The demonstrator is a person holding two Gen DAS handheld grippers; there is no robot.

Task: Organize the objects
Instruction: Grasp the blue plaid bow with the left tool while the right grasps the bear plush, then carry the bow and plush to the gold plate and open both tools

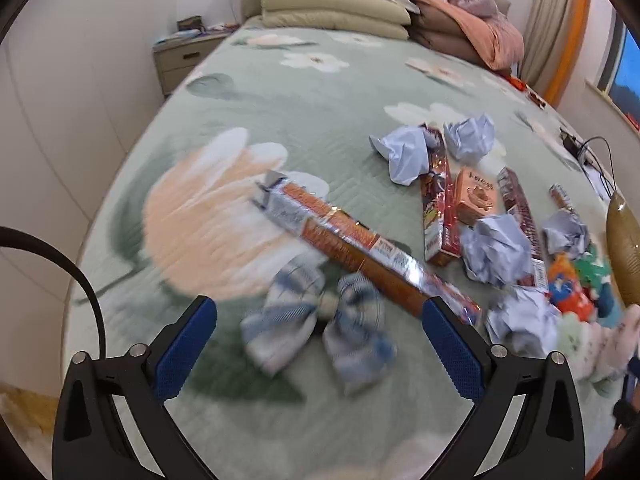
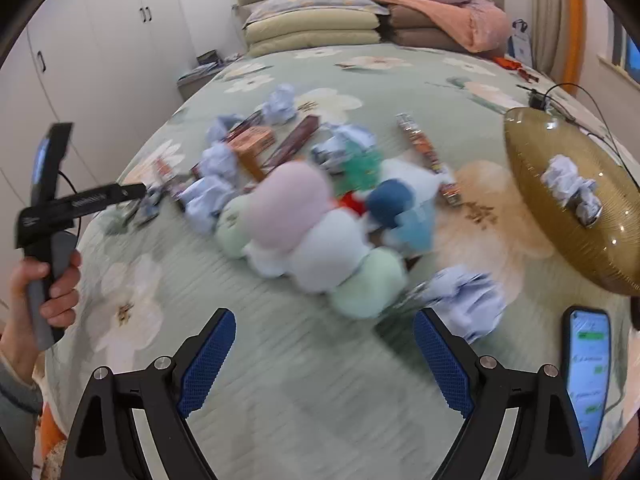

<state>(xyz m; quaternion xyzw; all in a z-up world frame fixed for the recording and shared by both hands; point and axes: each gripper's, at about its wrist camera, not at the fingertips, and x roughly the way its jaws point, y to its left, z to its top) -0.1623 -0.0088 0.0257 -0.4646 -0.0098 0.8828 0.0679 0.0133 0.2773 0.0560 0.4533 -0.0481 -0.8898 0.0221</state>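
Left gripper (image 1: 320, 314): fingers spread wide, grasping nothing, over blue-white bow (image 1: 316, 328) on green floral bedspread (image 1: 280, 92). Long orange box (image 1: 352, 244) lies diagonally just beyond bow; crumpled paper balls (image 1: 494, 254) and small boxes scattered further right. Right gripper (image 2: 324, 328): fingers likewise apart, empty, facing blurred pile of pastel socks (image 2: 312, 236). Gold basket (image 2: 576, 200) at right holds one paper wad (image 2: 570, 184)

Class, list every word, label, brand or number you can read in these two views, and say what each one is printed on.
No text can be read for certain.
Long orange box: printed labels, blurred.
Small orange box: dark characters on top, too small to read.
Red box: graphics and lettering, illegible.
Phone: lit screen with lines of text, too blurred.
Left hand-held gripper: white lettering along its black bar, smeared.
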